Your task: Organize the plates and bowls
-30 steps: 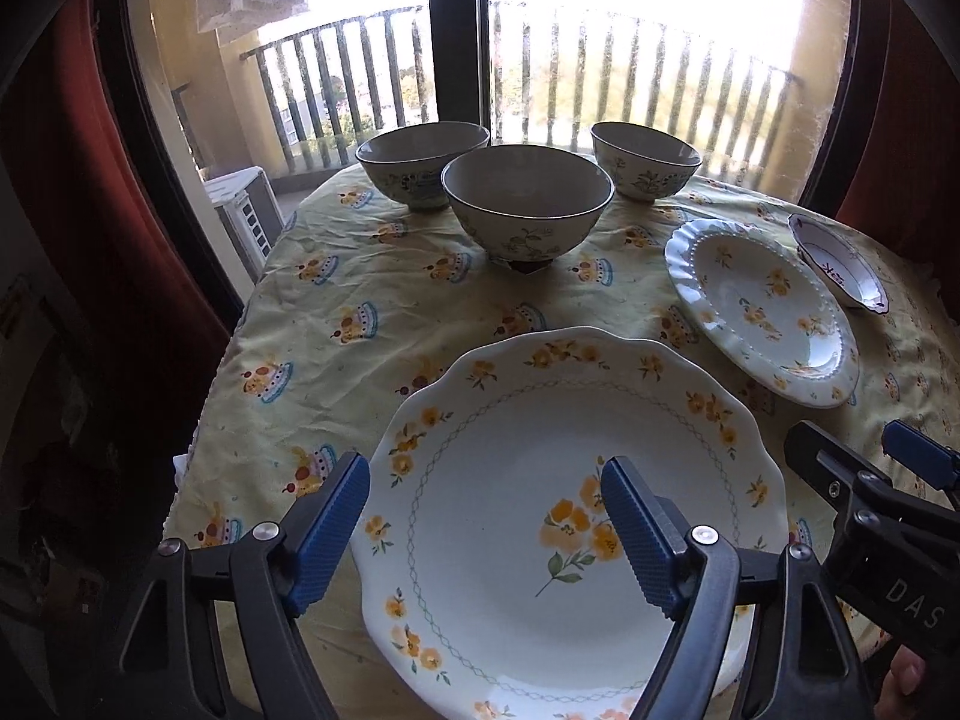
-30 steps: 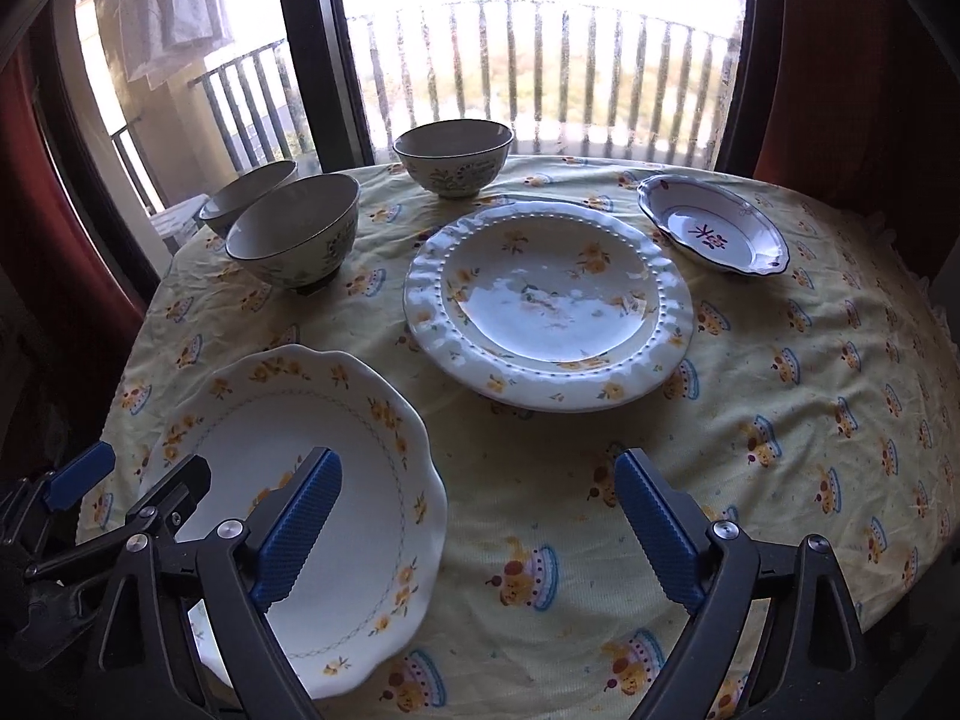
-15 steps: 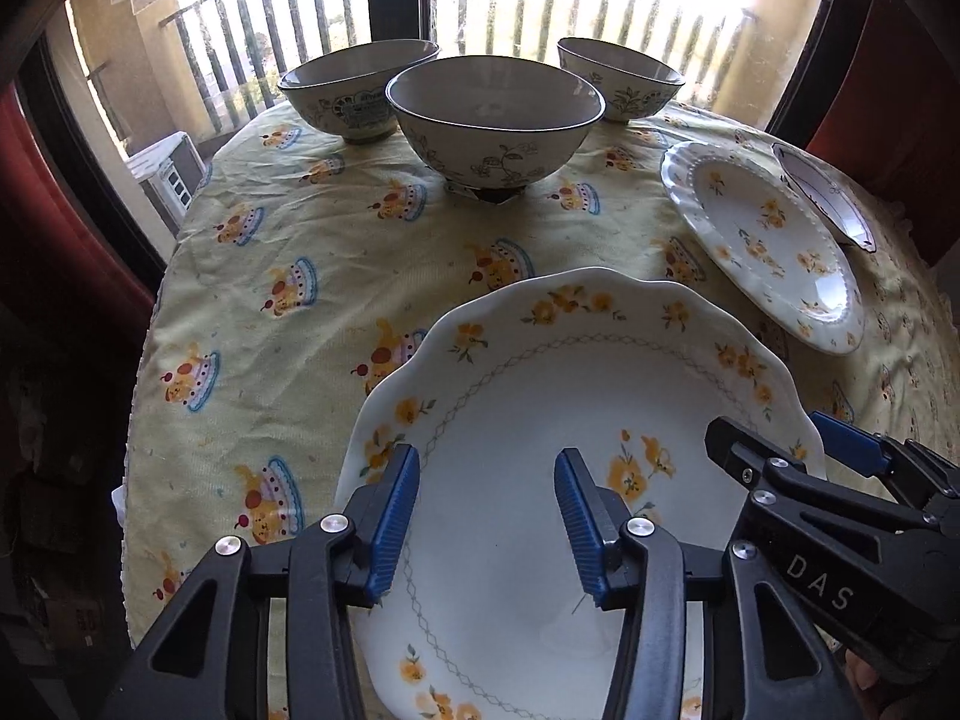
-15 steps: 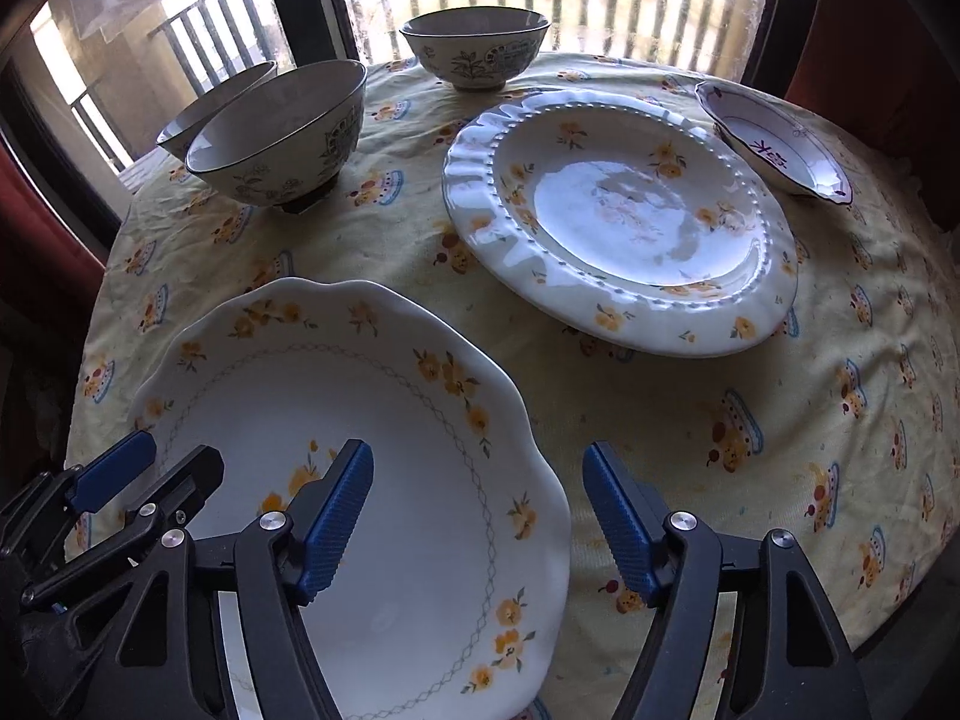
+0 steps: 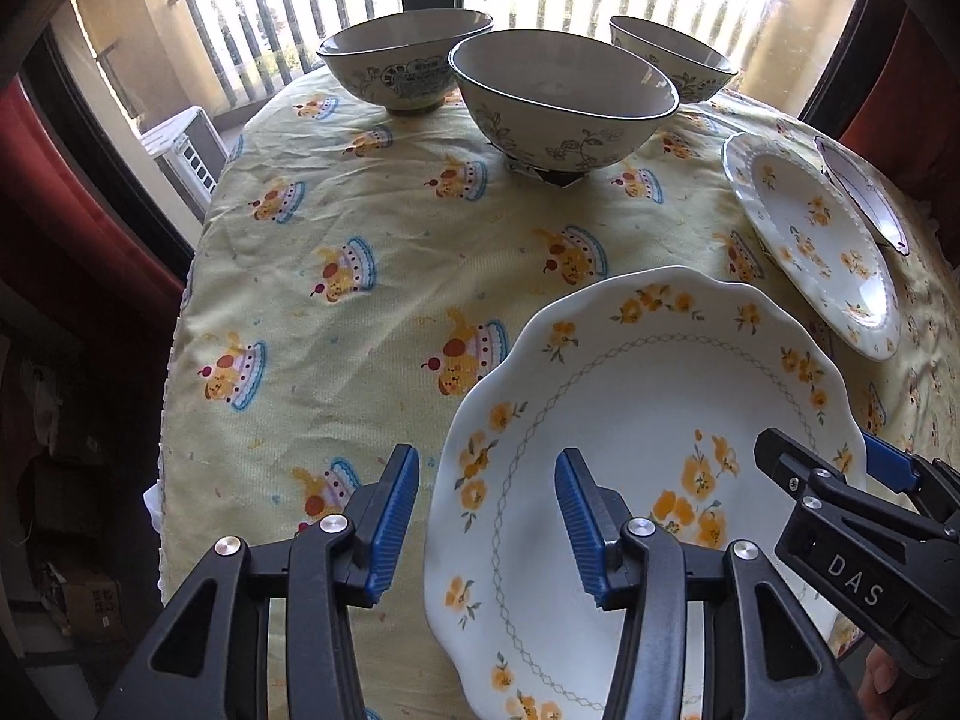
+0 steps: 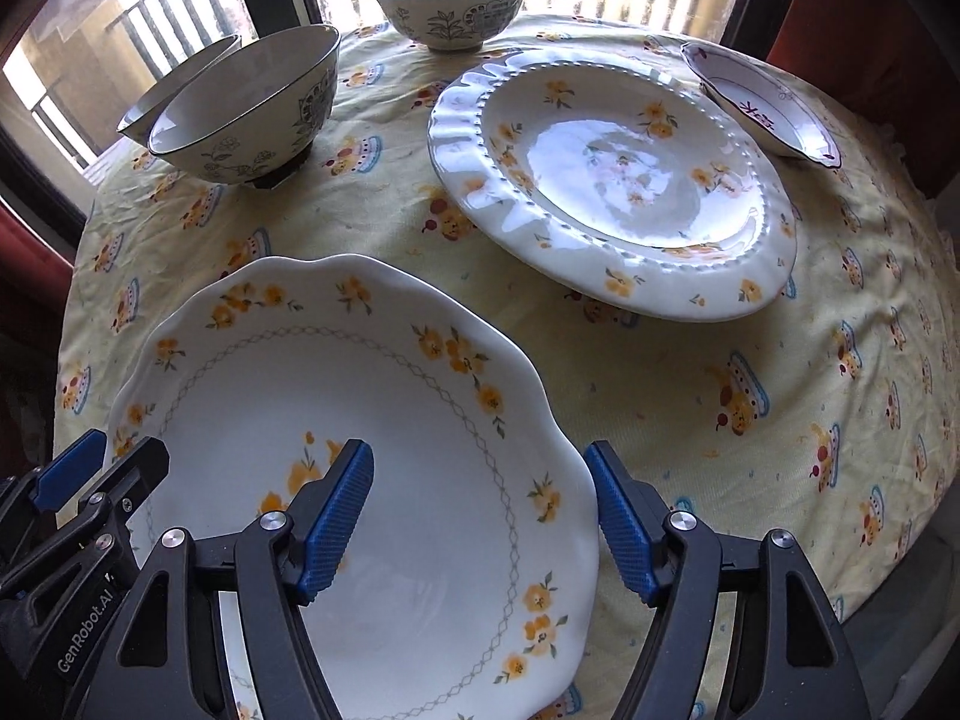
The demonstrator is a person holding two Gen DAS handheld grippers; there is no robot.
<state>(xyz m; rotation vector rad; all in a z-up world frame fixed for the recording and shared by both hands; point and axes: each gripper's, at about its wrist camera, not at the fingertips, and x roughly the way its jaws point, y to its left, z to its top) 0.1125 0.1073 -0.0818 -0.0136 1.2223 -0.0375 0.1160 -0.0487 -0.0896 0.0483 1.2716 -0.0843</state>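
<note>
The scalloped plate (image 5: 648, 456) with orange flowers lies at the near edge of the worktop (image 5: 360, 252), on a yellow cloth printed with cupcakes. The left claw (image 5: 486, 519) straddles the plate's left rim: one blue finger is outside the rim over the cloth, the other is over the plate's well. Its fingers are apart, with a gap on both sides of the rim. The right claw (image 6: 480, 519) straddles the right rim of the same plate (image 6: 360, 450) in the same manner, one finger over the well, one beyond the rim over the cloth, fingers apart and not clamped. Whether any pad touches the porcelain cannot be determined.

Beyond the scalloped plate, to its right, lies a beaded-rim plate (image 6: 612, 180) with small orange flowers; it is apart from the scalloped plate, with a strip of cloth between them. A small dish (image 6: 762, 105) with a dark line border sits just beside the beaded-rim plate's far right edge. Three bowls stand at the far side: a near bowl (image 5: 564, 99), a left bowl (image 5: 402, 69) and a right bowl (image 5: 672, 66). All plates and bowls appear empty.

Open cloth extends left of the scalloped plate and right of it toward the worktop edge. A railing (image 5: 288, 24) shows through the window behind the bowls.
</note>
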